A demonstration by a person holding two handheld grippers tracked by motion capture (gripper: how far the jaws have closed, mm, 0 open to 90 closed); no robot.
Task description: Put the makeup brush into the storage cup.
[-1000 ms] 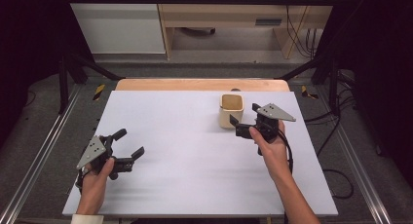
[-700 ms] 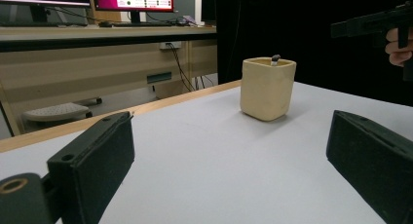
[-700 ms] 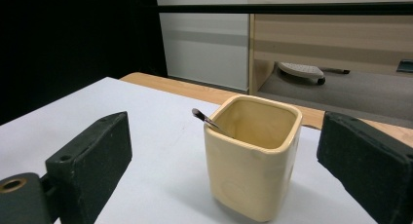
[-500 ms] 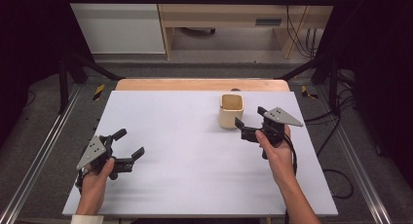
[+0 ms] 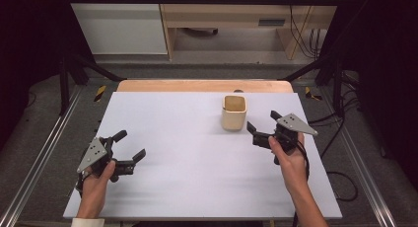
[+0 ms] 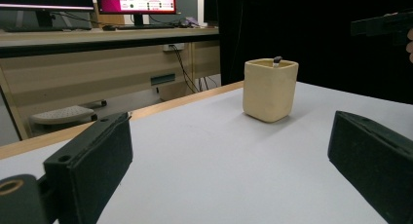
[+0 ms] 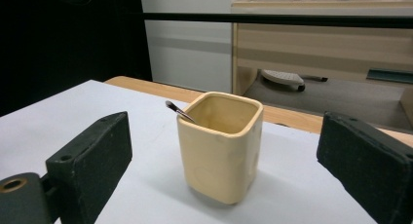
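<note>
Gaping wide and holding nothing, the right gripper (image 5: 261, 127) faces the cream cup (image 5: 233, 112) just beside it, without contact. The cup stands upright toward the table's (image 5: 197, 187) far edge, a thin utensil handle (image 7: 179, 112) leaning at its rim. The left gripper (image 5: 129, 149) is likewise spread, empty, well apart.
</note>
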